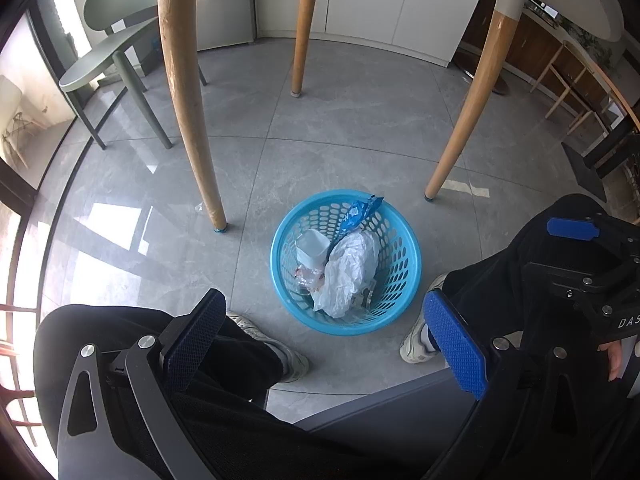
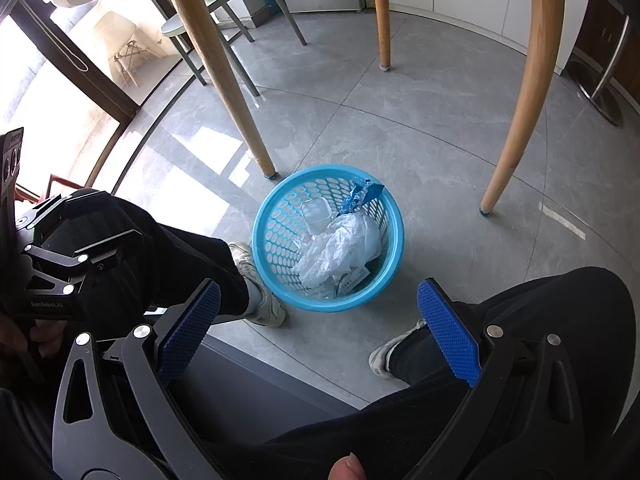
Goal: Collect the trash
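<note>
- The left tool (image 1: pixel 326 336) hangs above the person's lap with its blue-padded fingers (image 1: pixel 456 344) wide apart and nothing between them.
- The right tool (image 2: pixel 318 322) is held the same way, its fingers spread and empty; it also shows at the right edge of the left wrist view.
- A round blue perforated basket (image 1: pixel 400 292) stands upright on the grey tiled floor (image 1: pixel 344 120), between the person's two white sneakers (image 2: pixel 260 292) and close to them.
- Inside the basket lies a crumpled white plastic bag (image 1: pixel 348 272), filling much of the middle.
- A blue snack wrapper (image 1: pixel 358 214) stands slanted against the far wall; its long axis runs from the basket's inside up to the far rim, and its torn top pokes out above that rim.
- A small white cup (image 1: pixel 312 250) lies beside the bag, mouth turned upward.
- Wooden table legs (image 1: pixel 188 120) stand on the floor around and beyond the basket, none touching it.
</note>
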Action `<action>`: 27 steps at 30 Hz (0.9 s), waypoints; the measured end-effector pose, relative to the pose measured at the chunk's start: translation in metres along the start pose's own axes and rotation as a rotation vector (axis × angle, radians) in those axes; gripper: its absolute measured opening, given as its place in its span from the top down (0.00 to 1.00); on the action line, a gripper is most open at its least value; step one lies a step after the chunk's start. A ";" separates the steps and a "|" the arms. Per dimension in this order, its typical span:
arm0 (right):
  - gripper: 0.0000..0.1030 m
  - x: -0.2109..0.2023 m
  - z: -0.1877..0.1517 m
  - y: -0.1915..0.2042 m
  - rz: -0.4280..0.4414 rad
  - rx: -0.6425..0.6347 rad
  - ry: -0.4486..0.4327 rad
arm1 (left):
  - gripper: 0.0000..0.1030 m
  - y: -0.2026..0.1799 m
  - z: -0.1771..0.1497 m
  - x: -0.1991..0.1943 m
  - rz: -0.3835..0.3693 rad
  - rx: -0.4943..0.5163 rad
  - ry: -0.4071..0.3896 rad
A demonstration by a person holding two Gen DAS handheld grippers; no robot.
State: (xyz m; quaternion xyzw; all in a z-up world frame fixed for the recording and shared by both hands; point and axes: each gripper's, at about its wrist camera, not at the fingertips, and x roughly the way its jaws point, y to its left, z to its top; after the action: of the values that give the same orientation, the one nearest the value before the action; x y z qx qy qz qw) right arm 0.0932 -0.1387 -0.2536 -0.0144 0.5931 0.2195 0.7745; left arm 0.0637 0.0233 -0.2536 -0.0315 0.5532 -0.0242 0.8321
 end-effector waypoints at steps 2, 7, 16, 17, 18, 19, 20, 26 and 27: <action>0.08 0.000 0.000 0.000 0.000 0.000 0.000 | 0.06 0.000 0.000 0.000 -0.001 0.000 0.000; 0.08 0.000 0.000 0.001 0.000 0.000 -0.001 | 0.06 0.000 -0.001 0.000 0.001 -0.002 0.004; 0.08 0.000 0.000 0.001 0.001 0.000 -0.003 | 0.06 0.000 -0.001 0.001 0.005 -0.002 0.007; 0.08 -0.001 0.000 0.001 0.001 0.000 -0.003 | 0.06 0.000 -0.002 0.001 0.005 -0.001 0.007; 0.08 -0.001 0.000 0.001 0.001 0.000 -0.004 | 0.06 0.000 -0.002 0.001 0.005 0.000 0.007; 0.08 -0.001 0.000 0.001 0.001 0.000 -0.004 | 0.06 0.000 -0.002 0.001 0.005 0.000 0.007; 0.08 -0.001 0.001 0.000 0.001 -0.001 -0.005 | 0.06 0.000 -0.002 0.001 0.006 -0.001 0.007; 0.08 -0.001 0.000 0.000 0.001 -0.001 -0.005 | 0.06 -0.002 -0.003 0.002 0.012 0.005 0.007; 0.08 -0.001 0.000 0.000 0.001 -0.001 -0.005 | 0.06 -0.002 -0.003 0.001 0.012 0.005 0.007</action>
State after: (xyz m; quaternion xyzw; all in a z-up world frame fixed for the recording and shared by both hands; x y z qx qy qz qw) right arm 0.0931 -0.1386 -0.2528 -0.0138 0.5911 0.2203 0.7758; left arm 0.0618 0.0213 -0.2558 -0.0261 0.5561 -0.0206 0.8305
